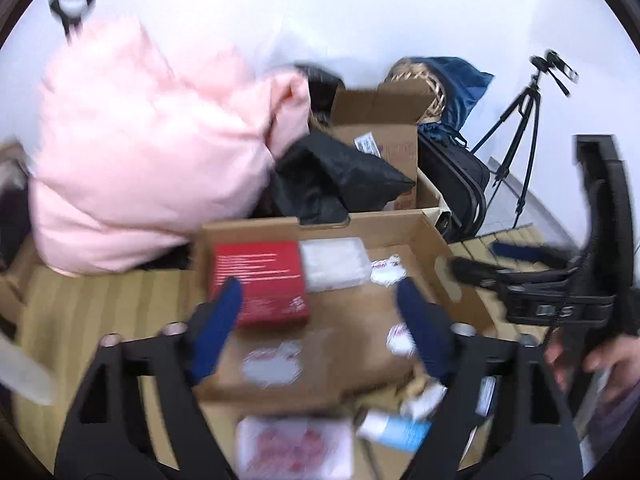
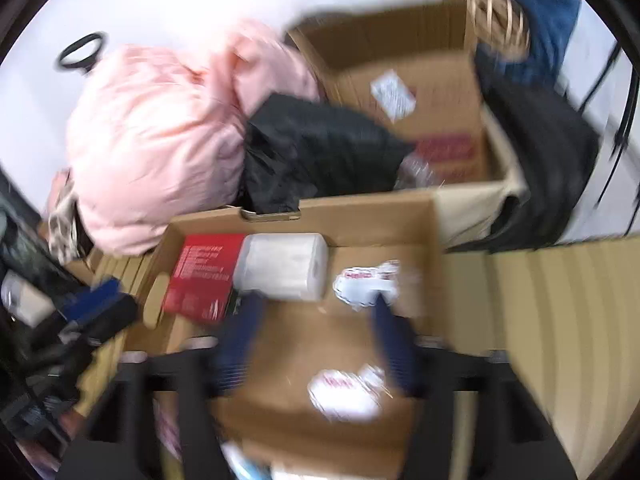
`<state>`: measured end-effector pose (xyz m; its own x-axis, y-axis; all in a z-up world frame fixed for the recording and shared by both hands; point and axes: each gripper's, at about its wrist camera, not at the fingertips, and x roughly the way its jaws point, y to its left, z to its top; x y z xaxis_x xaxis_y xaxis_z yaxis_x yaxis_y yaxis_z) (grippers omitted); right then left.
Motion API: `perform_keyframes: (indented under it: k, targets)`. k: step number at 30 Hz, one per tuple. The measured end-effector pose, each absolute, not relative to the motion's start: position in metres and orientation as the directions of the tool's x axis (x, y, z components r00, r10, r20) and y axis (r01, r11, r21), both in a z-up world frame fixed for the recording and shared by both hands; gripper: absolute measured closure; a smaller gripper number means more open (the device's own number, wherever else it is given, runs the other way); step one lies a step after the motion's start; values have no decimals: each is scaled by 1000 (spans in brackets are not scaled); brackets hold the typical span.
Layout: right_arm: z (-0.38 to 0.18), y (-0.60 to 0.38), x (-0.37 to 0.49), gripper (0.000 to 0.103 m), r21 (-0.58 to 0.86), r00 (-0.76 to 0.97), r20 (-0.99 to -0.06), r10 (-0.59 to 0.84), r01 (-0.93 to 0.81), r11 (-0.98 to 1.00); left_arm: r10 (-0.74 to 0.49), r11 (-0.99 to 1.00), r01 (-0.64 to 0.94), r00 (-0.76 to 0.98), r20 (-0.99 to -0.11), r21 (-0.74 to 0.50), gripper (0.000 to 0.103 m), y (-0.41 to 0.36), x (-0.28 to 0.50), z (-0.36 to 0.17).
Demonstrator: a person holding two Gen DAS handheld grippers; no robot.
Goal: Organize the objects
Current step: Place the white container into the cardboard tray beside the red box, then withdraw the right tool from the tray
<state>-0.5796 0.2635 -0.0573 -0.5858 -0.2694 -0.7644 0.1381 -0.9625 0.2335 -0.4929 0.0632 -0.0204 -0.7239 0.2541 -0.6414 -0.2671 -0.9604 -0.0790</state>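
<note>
1. Progress: a shallow cardboard tray [image 1: 440, 248] sits on the striped floor, and it already holds two items side by side at its far end: a red box [image 1: 260, 282] lying flat and a translucent white container [image 1: 334, 264] touching its right edge. The rest of the tray floor is bare cardboard with printed white-and-red labels.
2. Still loose, judged from the left wrist view: a white tube with a blue label [image 1: 394, 432] and a white packet with red print [image 1: 294, 446] lie on the floor just in front of the tray's near edge, beside crumpled paper. Judgement: the sorting is partly done, with at least these items left to place.
3. Background clutter beyond the tray: a pink padded bundle [image 1: 148, 152], black fabric [image 1: 336, 176] and a taller open carton [image 1: 384, 120]. Whether these belong to the job I cannot tell.
4. Left gripper [image 1: 320, 316]: angled downward over the tray's near half, jaws spread wide, nothing between the blue pads; the red box lies just beyond the left finger.
5. Right gripper [image 2: 316, 340]: also tilted downward over the tray, jaws wide apart and empty. In the left wrist view it shows at the right, level with the tray's right wall, with a hand [image 1: 600, 360] on its grip.
6. Both views are motion-blurred; fine label text is unreadable.
</note>
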Motion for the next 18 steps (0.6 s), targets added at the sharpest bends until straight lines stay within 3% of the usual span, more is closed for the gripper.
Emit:
perform_keyframes:
  k: [4,8,13,18]
  targets:
    - [-20,263,-500,12,83,-674,-713,-196,196,-977,186,-978,-205,-739,-648,-47,6,40,-421,-5]
    - [-7,267,-409,12,87,-673,-706,-220,226,-970,156,-985,-169,-749,-644,-42,0,21,-339,0]
    - [-6,256,-311,12,29,-700,-699,-150,182,-983,84,-994,-109,-755,-650,-2,0,4,-250,0]
    - [-24,243,-223,12,2,-696,-710,-109,154,-988,86,-996,-40,-712,-697,-83,0,-12,-186,-25]
